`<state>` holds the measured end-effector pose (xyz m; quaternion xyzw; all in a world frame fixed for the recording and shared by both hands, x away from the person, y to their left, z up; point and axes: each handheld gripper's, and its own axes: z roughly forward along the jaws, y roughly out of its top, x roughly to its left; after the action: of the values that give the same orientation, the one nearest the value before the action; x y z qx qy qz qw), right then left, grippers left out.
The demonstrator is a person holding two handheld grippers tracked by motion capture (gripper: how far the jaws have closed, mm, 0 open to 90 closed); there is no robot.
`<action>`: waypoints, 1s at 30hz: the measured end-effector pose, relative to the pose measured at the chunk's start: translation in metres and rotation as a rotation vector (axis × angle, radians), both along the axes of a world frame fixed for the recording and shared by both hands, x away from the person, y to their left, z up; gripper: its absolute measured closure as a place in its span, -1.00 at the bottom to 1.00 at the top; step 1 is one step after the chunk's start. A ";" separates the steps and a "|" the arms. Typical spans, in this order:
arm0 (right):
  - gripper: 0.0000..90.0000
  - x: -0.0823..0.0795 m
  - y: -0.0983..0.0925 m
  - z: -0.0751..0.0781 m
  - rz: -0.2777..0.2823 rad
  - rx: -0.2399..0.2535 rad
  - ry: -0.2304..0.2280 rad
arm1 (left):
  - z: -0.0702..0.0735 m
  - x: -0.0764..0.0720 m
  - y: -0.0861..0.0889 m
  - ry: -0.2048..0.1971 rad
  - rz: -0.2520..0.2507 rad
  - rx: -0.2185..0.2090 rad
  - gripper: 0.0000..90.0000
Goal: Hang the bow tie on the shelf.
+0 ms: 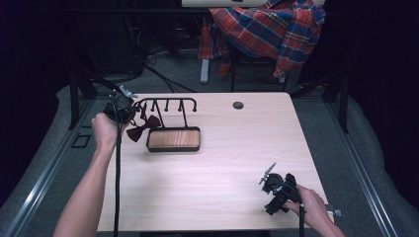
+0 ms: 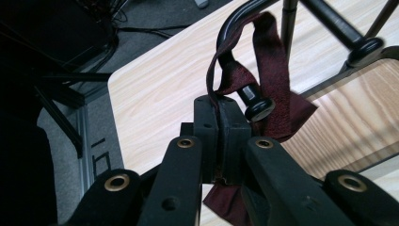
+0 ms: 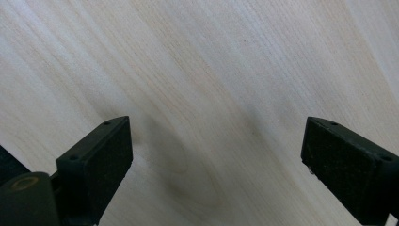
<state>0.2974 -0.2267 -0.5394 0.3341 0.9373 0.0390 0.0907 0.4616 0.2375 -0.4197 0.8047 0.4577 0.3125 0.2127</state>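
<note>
Left gripper (image 2: pixel 217 123) pinching the bow tie strap (image 2: pixel 212 89) beside the rack peg (image 2: pixel 258 106) — keep the loop taut over the knob; right gripper (image 3: pixel 216 155) spread, idle.

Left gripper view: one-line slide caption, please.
Left tool shut on the dark red bow tie's strap, looped over a black rack peg above the wooden tray.

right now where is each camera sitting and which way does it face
high view: above the person's side, facing forward and down on the pale wooden table; both forearms, left gripper, right gripper.
left gripper view: on the left gripper, facing the black metal hook rack; its jaws pinch the dark red bow tie strap.
right gripper view: facing bare tabletop between open jaws.
shared: high and left gripper views both show rack and bow tie.
</note>
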 end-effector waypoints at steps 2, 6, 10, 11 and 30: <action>-0.80 0.000 0.000 0.000 0.000 -0.001 -0.001 | -0.003 0.001 0.000 0.001 0.005 0.006 0.92; -0.80 0.000 0.000 0.000 0.001 -0.001 0.000 | -0.011 0.002 -0.001 0.011 0.011 0.009 0.90; -0.80 0.000 0.000 0.000 0.000 0.000 0.001 | -0.017 0.004 0.000 0.013 0.020 -0.015 0.88; -0.80 0.000 0.000 0.000 0.000 0.000 0.000 | -0.018 0.004 0.001 0.015 0.019 -0.023 0.88; -0.80 0.000 0.000 -0.001 -0.001 0.007 0.009 | -0.024 0.015 0.001 0.017 0.040 -0.052 0.86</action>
<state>0.2976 -0.2263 -0.5406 0.3348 0.9375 0.0406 0.0852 0.4766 0.2381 -0.4441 0.7923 0.4834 0.2978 0.2235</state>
